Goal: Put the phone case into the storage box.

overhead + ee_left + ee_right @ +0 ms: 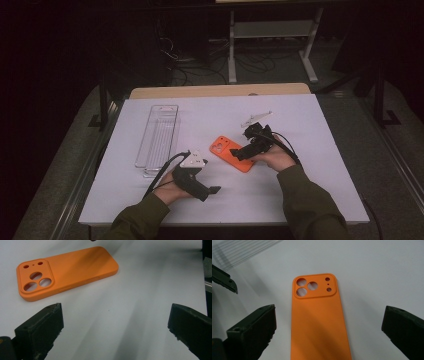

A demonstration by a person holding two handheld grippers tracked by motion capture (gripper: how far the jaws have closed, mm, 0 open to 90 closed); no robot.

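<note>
Lying flat and back-up near the middle of the white table sheet (300, 190): an orange silicone phone case (231, 153) with a raised camera block pierced by round holes, that block at the far left end, the long body running toward the near right. Hovering over the case's near-right end, the right gripper (239, 153), held in the right hand (274, 156) with the olive-sleeved forearm angled in from the lower right; jaws spread wide, one on either side of the case (317, 322) in the right gripper view, clasping nothing, and whether touching the case cannot be told. Resting lower and to the near left, the left gripper (216, 190), grey three-cornered plate on top, cable trailing off toward the near left, palm cupped beneath the black body, jaws pointing right. Jaws wide apart there too, bare table sheet between them in the left gripper view, the case (67, 271) lying beyond them at the upper left, apart from both tips. Set well apart at the far left, a clear ribbed plastic tray (159, 135), long side running near to far. Beyond the right hand, a small white flat bracket-like piece (256, 118) on the sheet.
</note>
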